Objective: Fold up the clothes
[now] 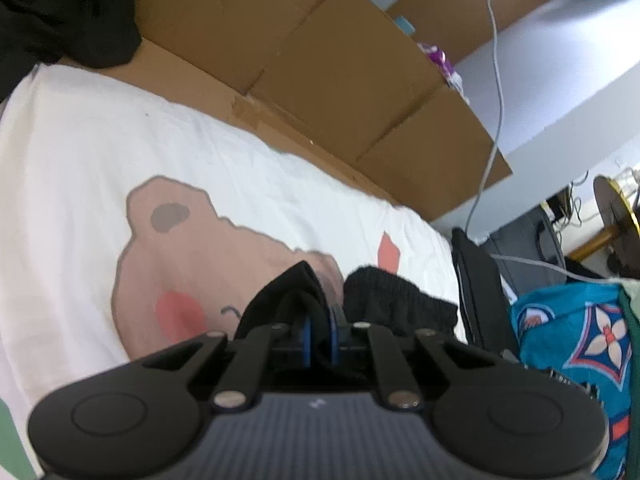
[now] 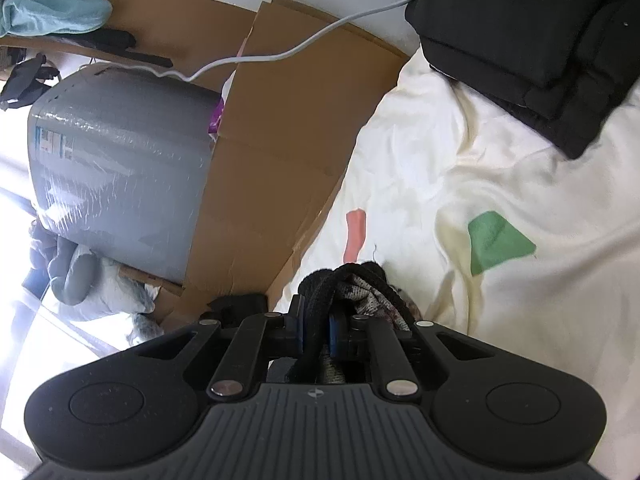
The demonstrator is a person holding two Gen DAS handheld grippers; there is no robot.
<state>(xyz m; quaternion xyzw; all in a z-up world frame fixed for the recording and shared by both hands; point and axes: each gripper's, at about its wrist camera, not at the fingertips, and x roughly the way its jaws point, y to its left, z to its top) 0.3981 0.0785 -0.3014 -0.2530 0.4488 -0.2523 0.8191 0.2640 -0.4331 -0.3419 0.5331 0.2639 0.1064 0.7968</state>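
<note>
Currently both grippers are clenched on black cloth: the left gripper [image 1: 318, 334] pinches an edge of the black garment [image 1: 394, 296] low over the white bear-print sheet [image 1: 80, 152], and the right gripper [image 2: 316, 330] pinches a corded edge of dark fabric with a mottled grey lining. Progress judgement: a stack of folded black clothes [image 2: 532, 36] already lies on the sheet, while the held piece is bunched, ribbed and unfolded. Whether both grips share one garment cannot be told.

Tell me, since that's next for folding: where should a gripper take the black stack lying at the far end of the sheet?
Judging by the right wrist view, grip the folded black stack at its layered edge nearest the camera, coming in low over the white sheet; the stepped layers there overhang, giving the jaws something to pinch.
</note>
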